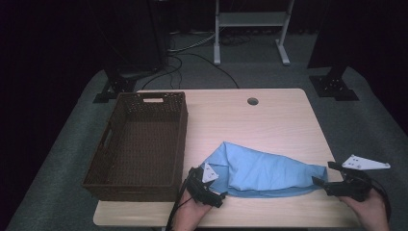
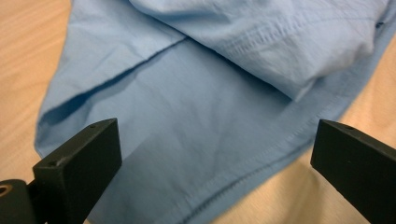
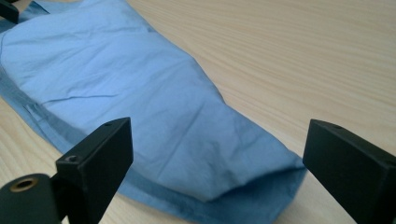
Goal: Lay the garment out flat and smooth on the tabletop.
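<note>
The folded blue cloth (image 1: 262, 171) lies near the front edge of the desk (image 1: 269, 118), with bare wood behind it and to its right and the brown woven basket (image 1: 139, 144) just beside it on the left. The left tool (image 1: 211, 185) at its left end and the right tool (image 1: 321, 174) at its right tip both stand released, jaws wide, pinching nothing. The left gripper view shows a stitched hem (image 2: 261, 163) and layered folds too small to make out from above, while both hands are cut off at the high view's bottom.

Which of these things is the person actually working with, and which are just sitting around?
In the job:
- blue cloth, folded on the table
- left hand-held gripper, open at the cloth's left end
- right hand-held gripper, open at its right end

Lying about:
- brown wicker basket, empty
- white stand on the floor behind
</note>
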The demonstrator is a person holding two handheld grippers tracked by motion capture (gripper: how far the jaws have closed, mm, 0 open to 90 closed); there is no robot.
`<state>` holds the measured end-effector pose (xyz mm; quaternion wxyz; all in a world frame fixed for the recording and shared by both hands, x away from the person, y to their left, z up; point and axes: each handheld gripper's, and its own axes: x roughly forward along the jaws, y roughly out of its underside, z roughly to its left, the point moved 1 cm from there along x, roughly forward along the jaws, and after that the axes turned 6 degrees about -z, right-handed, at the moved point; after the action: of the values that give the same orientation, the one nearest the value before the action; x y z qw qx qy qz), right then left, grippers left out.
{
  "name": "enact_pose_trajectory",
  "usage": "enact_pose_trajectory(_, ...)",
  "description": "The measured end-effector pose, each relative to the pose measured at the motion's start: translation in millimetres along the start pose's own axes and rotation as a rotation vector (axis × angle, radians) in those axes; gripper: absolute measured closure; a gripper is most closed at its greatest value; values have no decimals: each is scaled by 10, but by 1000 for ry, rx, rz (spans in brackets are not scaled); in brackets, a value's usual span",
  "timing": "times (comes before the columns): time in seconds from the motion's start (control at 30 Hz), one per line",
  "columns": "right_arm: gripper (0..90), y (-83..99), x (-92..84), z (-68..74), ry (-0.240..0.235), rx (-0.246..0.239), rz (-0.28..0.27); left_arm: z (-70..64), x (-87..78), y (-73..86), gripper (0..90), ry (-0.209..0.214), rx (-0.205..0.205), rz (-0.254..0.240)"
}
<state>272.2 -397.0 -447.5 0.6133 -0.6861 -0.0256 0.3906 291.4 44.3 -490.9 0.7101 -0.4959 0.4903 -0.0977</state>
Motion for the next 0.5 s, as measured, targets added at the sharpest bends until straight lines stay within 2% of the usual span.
enact_pose_trajectory(0.17,75,-115,106,101,-31,-29,-2,27,27,-8,7,0,-9,22)
enact_pose_trajectory(0.5,75,-319,327,326,-111,-99,-9,19,42,-15,0,-2,-18,29)
